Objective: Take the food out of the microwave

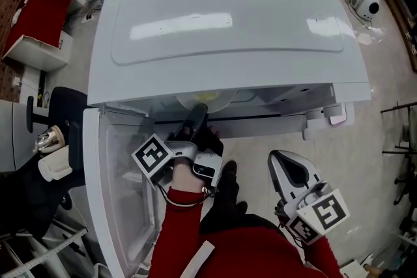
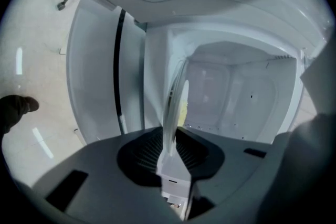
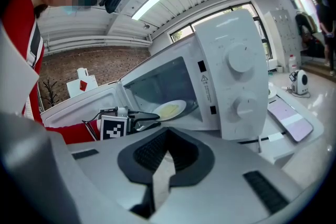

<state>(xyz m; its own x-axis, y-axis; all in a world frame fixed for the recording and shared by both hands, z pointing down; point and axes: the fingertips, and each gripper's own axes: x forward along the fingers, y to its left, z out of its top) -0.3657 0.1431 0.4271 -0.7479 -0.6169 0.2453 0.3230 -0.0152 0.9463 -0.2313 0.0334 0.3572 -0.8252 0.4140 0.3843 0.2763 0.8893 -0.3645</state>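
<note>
The white microwave [image 1: 228,29] stands with its door [image 1: 120,185] swung open to the left. Inside lies a white plate [image 1: 205,99] with yellow food [image 3: 167,109] on it. My left gripper [image 1: 195,115] reaches into the opening and is shut on the plate's near rim. In the left gripper view the plate [image 2: 176,107] runs edge-on out from between the jaws, with the food [image 2: 183,113] just showing beside it. My right gripper [image 1: 279,159] hangs in front of the microwave's right half, apart from it, shut and holding nothing. The right gripper view shows the left gripper [image 3: 152,117] at the plate [image 3: 169,110].
The microwave's two knobs [image 3: 239,60] sit on its right panel. A flat pale tablet [image 3: 286,113] and a small white device [image 3: 298,81] lie to the right. A black chair [image 1: 58,114] and red-topped boxes [image 1: 39,16] stand on the left.
</note>
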